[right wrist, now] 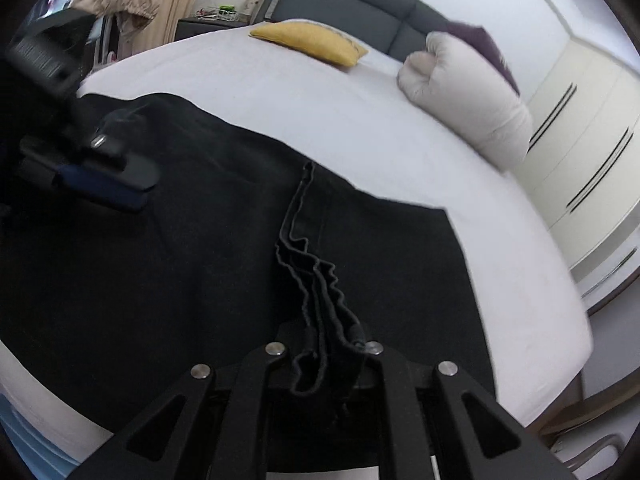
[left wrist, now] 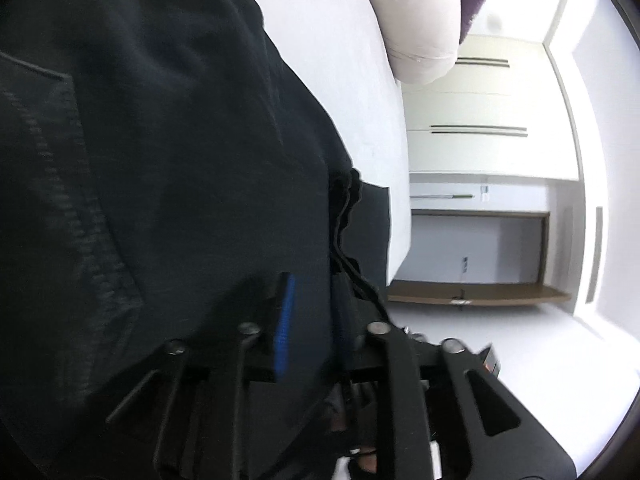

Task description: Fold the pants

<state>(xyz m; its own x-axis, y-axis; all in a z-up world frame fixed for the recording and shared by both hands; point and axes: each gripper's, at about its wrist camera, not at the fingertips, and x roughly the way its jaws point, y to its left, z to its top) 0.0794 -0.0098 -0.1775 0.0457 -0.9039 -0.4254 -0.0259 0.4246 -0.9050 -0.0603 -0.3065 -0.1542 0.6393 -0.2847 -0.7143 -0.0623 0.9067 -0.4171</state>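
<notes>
Hem edges of the black pants, stacked and wavy, are sitting clamped between the pads of the right gripper; the jaws are nearly together on that bunch, probably so several layers travel as one when the fold is carried over. From the clamp the fabric is running away as a raised ridge, then lying flat across the white bed, so most of the garment is being left on the sheet as the base for the fold.

Left gripper: blue-padded jaws are standing a little apart over dark cloth. Cloth is lying between and under them, but whether the pads are pressing on it I cannot tell; it reads as a release or a re-grip rather than a firm hold. In the right wrist view the same tool is hovering over the far left part of the pants.

Beyond, a yellow cushion and a pale rolled pillow are lying well apart from the pants, near the grey headboard.
</notes>
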